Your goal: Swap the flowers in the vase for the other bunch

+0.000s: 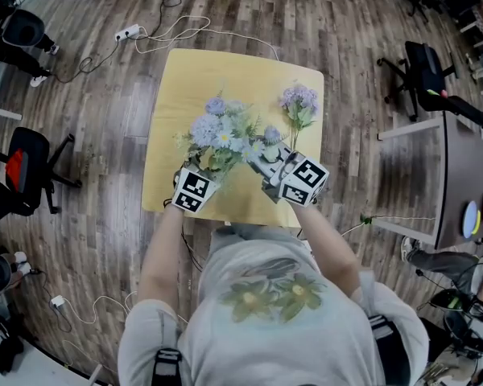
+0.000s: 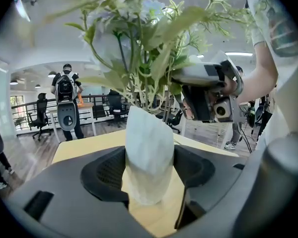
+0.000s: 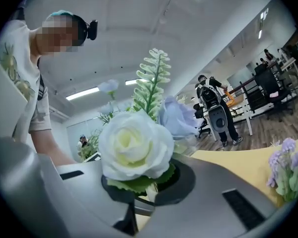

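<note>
**Open-plan office interior.**
A wood-plank floor (image 1: 105, 119) carries black swivel chairs (image 1: 423, 67), a dark desk (image 1: 459, 175) and a small yellow table (image 1: 185, 79). A power strip (image 1: 127, 31) and loose cables (image 1: 177, 30) trail across the boards. Long ceiling light strips (image 3: 83, 93) run overhead, and a standing person (image 2: 66, 100) wearing equipment appears among further desks and chairs.

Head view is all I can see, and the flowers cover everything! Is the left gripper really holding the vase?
Observer: Yes. The left gripper view shows the white vase standing between the jaws of the left gripper, which hold it on both sides.
Operator: What about the other gripper?
Observer: The right gripper view shows the jaws of the right gripper shut on the stems, just under a white rose.
</note>
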The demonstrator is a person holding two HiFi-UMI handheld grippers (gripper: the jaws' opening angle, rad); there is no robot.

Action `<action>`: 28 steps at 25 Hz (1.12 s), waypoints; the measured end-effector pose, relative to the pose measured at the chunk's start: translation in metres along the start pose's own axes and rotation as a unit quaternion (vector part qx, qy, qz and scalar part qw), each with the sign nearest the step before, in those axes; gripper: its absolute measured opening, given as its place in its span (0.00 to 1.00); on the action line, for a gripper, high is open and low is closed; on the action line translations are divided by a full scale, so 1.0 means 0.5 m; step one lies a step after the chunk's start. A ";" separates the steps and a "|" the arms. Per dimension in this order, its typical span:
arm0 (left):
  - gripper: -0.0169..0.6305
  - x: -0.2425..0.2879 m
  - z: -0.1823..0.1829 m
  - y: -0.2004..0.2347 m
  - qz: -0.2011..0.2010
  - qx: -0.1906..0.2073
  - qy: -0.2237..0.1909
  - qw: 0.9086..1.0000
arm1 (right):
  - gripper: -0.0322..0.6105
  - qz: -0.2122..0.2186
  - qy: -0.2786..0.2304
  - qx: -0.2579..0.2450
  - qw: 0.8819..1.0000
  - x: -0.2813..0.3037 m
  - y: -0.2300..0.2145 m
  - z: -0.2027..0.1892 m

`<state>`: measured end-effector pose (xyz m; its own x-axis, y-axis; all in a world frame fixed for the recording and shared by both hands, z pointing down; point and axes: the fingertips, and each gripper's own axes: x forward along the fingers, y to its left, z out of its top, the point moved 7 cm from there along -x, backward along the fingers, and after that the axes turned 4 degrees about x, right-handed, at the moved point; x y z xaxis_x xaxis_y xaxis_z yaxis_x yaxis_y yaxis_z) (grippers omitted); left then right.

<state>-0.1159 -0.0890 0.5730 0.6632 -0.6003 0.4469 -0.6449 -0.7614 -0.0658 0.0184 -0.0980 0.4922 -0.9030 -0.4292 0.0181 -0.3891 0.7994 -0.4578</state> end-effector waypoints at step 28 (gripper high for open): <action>0.53 -0.010 0.001 -0.010 0.000 -0.001 0.005 1.000 | 0.13 -0.026 -0.125 0.040 0.991 -0.087 0.040 0.314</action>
<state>-0.1158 -0.0823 0.5705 0.6600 -0.5971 0.4558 -0.6450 -0.7615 -0.0635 0.0786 -0.1294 0.3426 -0.8053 -0.5674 -0.1721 -0.4088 0.7416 -0.5319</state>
